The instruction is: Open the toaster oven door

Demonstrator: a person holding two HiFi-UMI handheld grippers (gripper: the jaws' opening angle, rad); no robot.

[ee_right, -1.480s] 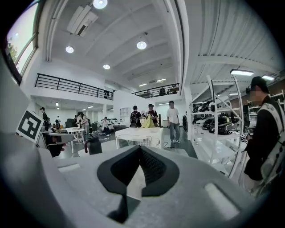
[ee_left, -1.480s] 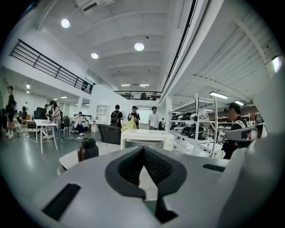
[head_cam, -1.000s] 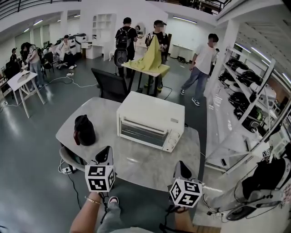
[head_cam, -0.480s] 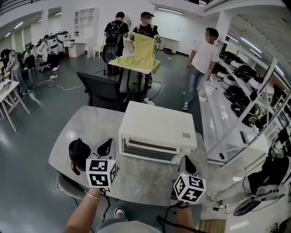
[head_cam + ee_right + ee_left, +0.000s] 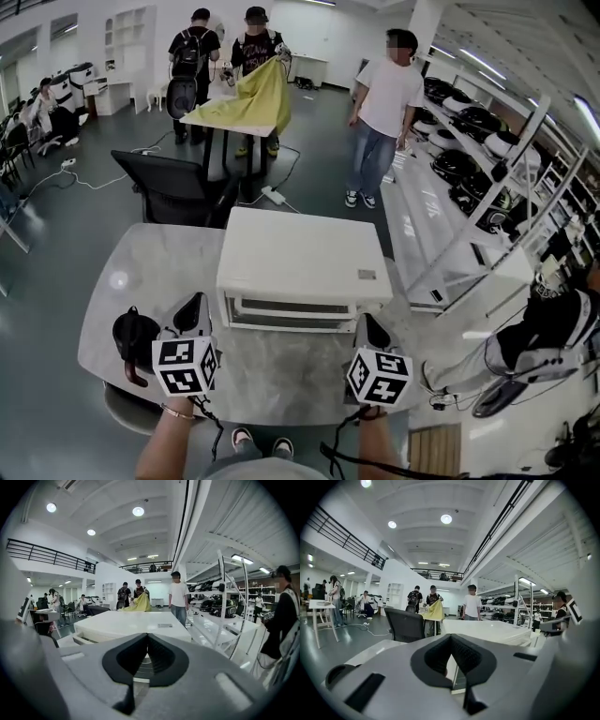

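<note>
A white toaster oven is seen on the grey table. It is placed toward the far edge, and nearer to the right edge than to the left one. Its door is turned to the near edge and is closed.

The left gripper is held over the table just beside the front left corner of the oven. The right gripper is held at the front right corner. Whether either of them touches the oven cannot be told.

In the left gripper view the jaws are pressed together at the tips, with nothing between them, and the side of the oven is seen behind them. In the right gripper view the jaws are likewise closed and empty, and the flat top of the oven is seen ahead.

A black jug is seen near the left part of the near edge, just beside the left gripper. A black chair is placed behind the far edge. Further back, people are gathered round a yellow cloth, and a person in a white shirt is seen on the floor. Shelves with dark gear are ranged along the right.
</note>
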